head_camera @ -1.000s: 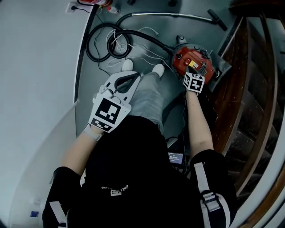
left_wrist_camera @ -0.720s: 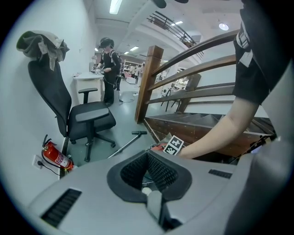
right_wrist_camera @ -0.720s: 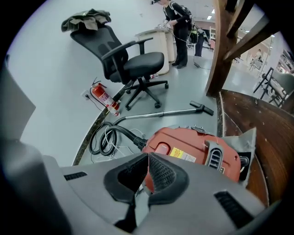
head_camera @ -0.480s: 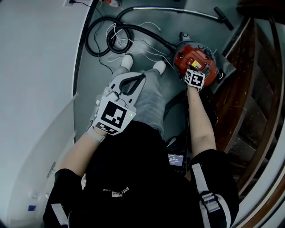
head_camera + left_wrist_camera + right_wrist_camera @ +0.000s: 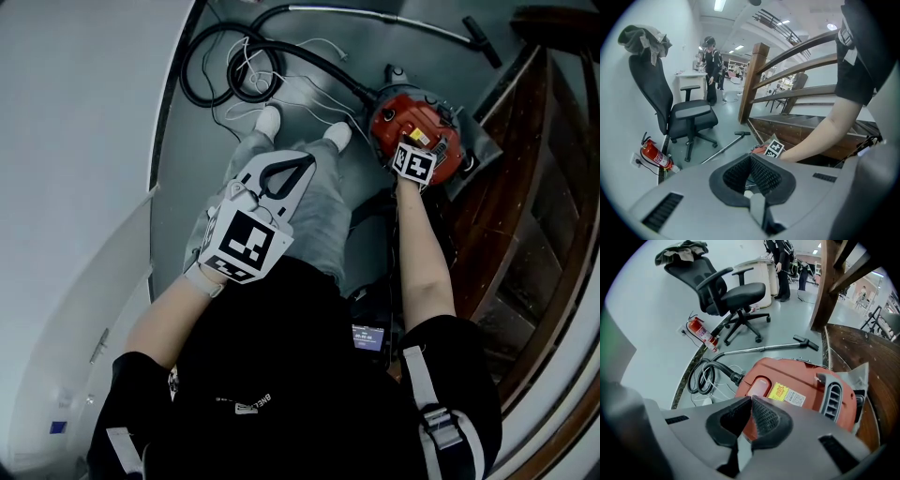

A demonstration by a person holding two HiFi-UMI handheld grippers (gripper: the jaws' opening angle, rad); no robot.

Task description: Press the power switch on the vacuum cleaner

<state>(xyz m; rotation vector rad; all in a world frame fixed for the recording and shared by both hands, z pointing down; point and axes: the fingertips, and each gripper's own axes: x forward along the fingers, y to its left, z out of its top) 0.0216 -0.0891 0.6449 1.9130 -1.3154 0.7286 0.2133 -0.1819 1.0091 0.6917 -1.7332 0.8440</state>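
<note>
Right gripper view: right gripper jaws clenched together, empty, tips over rounded red plastic vacuum cleaner, beside its pink rectangular power switch, left gripper clenched empty, well left of vacuum cleaner.

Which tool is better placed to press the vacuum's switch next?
Right. The right tool, jaws together, hangs just over the red vacuum, with its tips aimed at the vacuum's top. The left tool is held above the person's legs, apart from the vacuum.
</note>
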